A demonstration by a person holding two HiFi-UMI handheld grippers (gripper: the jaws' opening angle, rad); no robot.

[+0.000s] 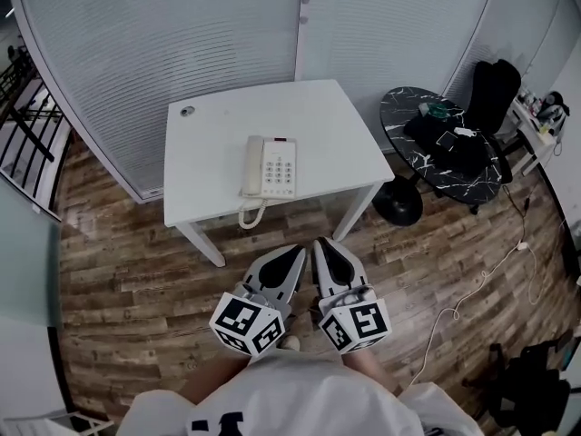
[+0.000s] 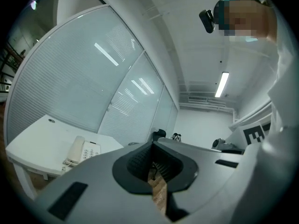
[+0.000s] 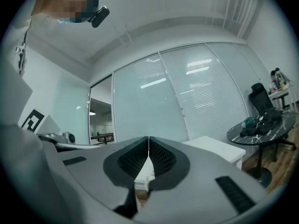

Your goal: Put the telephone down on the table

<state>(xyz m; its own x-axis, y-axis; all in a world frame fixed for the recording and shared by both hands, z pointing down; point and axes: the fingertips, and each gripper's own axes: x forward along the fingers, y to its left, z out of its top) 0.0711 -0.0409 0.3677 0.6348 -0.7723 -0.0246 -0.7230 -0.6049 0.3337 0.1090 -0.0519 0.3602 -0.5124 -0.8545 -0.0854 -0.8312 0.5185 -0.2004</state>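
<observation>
Head view: telephone on the table, both grippers closed and empty

The telephone (image 1: 270,168) lies flat on the white table (image 1: 218,125), near its front edge, with the handset resting in the cradle on its left side. Its coiled cord (image 1: 251,214) hangs over the table's front edge. Both grippers are held side by side over the wooden floor (image 1: 136,280), short of the table and well apart from the telephone.

The left gripper (image 1: 292,254) has its jaws pressed together with nothing between them (its own view shows only floorboards through the gap behind the pads). In that view the left gripper (image 2: 153,164) points past the table (image 2: 37,143), where the telephone (image 2: 81,152) sits off to the left.

The right gripper (image 1: 324,245) is closed too. In the right gripper view its pads (image 3: 159,157) meet at the tips and hold nothing, with the table (image 3: 215,148) beyond them.

A round black table (image 1: 408,121) and an office chair (image 1: 493,89) stand to the right, and a white cable (image 1: 481,284) trails across the floor.
</observation>
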